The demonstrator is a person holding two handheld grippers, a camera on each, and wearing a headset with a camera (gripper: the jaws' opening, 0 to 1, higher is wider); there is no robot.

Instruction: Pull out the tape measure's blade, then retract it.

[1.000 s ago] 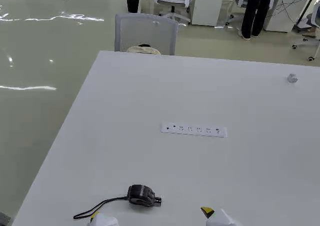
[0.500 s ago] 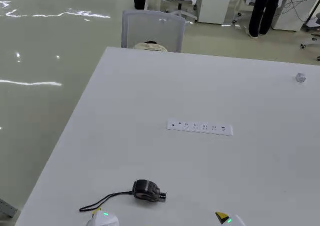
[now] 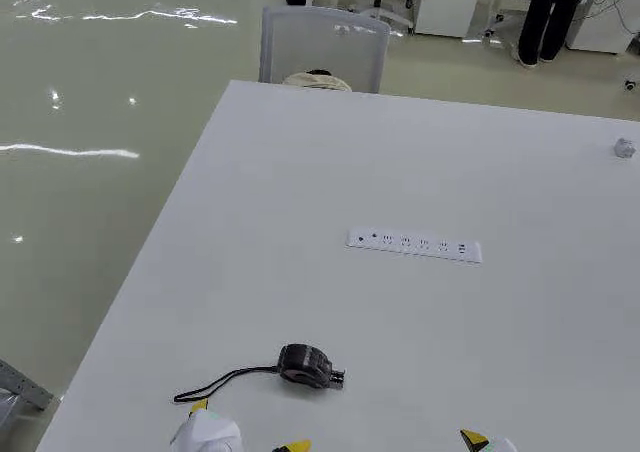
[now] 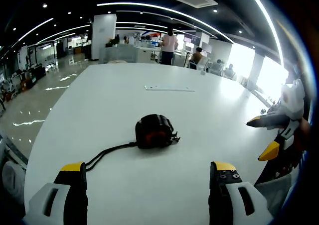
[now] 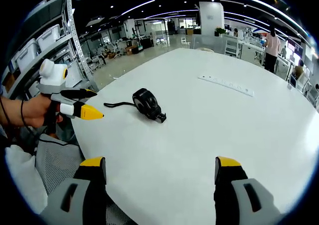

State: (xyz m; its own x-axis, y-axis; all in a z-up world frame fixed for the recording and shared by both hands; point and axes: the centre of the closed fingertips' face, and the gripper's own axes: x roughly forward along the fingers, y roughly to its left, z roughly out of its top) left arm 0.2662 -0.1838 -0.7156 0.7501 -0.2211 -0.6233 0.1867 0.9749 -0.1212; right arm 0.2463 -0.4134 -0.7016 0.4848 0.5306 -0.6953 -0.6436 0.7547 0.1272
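Across the head view we log a broad white workbench (image 3: 300, 192). Left gripper (image 4: 148, 166) and right gripper (image 5: 160, 161): both jaws spread wide, nothing held. Mid-bench lies a long white power strip (image 3: 414, 245). Near our edge sits the round black tape measure (image 3: 306, 365), blade wound in, ahead of both grippers, apart from them. Its thin black cord (image 3: 220, 384) trails toward the left gripper.

White bench, dark tape measure, yellow-tipped tools.
The bench (image 3: 400, 162) is plain white, and the power strip (image 3: 414, 245) is white with small dark dots. The tape measure (image 4: 155, 131) is black and dark grey with red-orange at its side; its strap (image 3: 225, 382) is black. The left tool (image 4: 149, 166) and right tool (image 5: 160, 161) have pale grey bodies and black jaws capped in yellow. The chair (image 3: 322, 42) is light grey and the floor (image 3: 90, 112) a glossy pale green.
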